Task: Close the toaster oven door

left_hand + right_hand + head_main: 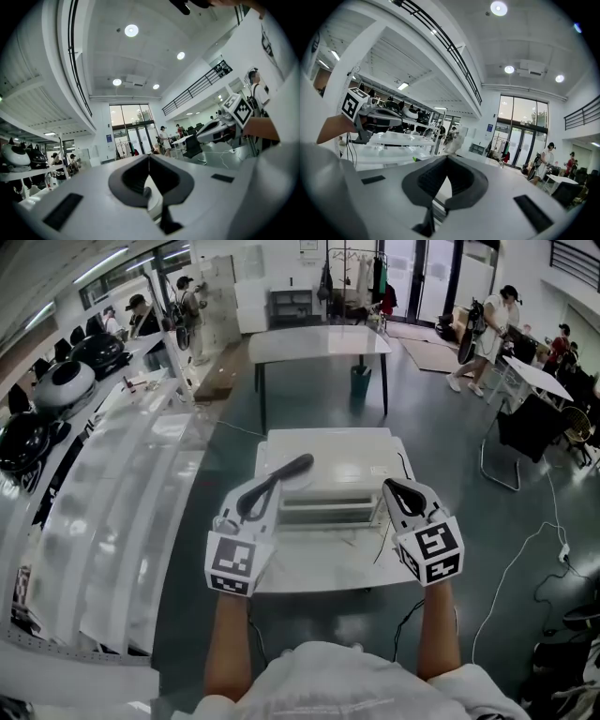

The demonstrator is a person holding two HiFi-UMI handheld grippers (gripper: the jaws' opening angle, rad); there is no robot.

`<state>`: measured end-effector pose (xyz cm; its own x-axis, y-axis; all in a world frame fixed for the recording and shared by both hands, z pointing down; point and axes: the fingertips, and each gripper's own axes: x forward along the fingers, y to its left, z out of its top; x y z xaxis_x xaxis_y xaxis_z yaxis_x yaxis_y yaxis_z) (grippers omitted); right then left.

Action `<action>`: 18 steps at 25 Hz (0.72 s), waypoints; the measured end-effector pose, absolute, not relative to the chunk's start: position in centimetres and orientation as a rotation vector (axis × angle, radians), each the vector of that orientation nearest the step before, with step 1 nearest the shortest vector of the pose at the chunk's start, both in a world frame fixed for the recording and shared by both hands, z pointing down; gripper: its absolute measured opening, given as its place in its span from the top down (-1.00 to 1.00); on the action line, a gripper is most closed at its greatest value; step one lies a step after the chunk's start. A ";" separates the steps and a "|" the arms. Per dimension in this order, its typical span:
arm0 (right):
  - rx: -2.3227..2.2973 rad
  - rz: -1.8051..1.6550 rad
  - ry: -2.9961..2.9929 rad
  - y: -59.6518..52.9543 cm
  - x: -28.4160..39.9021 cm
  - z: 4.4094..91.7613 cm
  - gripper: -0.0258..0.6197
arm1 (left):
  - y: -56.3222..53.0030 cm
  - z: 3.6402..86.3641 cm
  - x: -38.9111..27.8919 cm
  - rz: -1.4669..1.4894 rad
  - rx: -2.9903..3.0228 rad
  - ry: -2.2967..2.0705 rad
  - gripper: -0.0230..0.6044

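A white toaster oven stands on a small white table in front of me in the head view. Its front face looks upright, though from this steep angle I cannot tell for sure. My left gripper hovers over the oven's left side, shut and empty. My right gripper hangs by the oven's right front corner, also shut and empty. Both gripper views look out into the hall, not at the oven. The left gripper has its jaws together; the right gripper likewise.
A long white bench with dark helmets runs along the left. A second table stands behind the oven's table. Cables trail over the floor at right, near a chair. People stand at the back.
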<state>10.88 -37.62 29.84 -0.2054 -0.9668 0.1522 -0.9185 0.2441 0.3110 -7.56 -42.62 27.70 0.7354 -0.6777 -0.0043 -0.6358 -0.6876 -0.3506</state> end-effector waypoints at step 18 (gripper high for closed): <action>1.726 -0.200 -2.225 -36.4 10.4 30.2 0.87 | -41.6 29.5 -8.0 -0.222 -2.637 1.040 0.86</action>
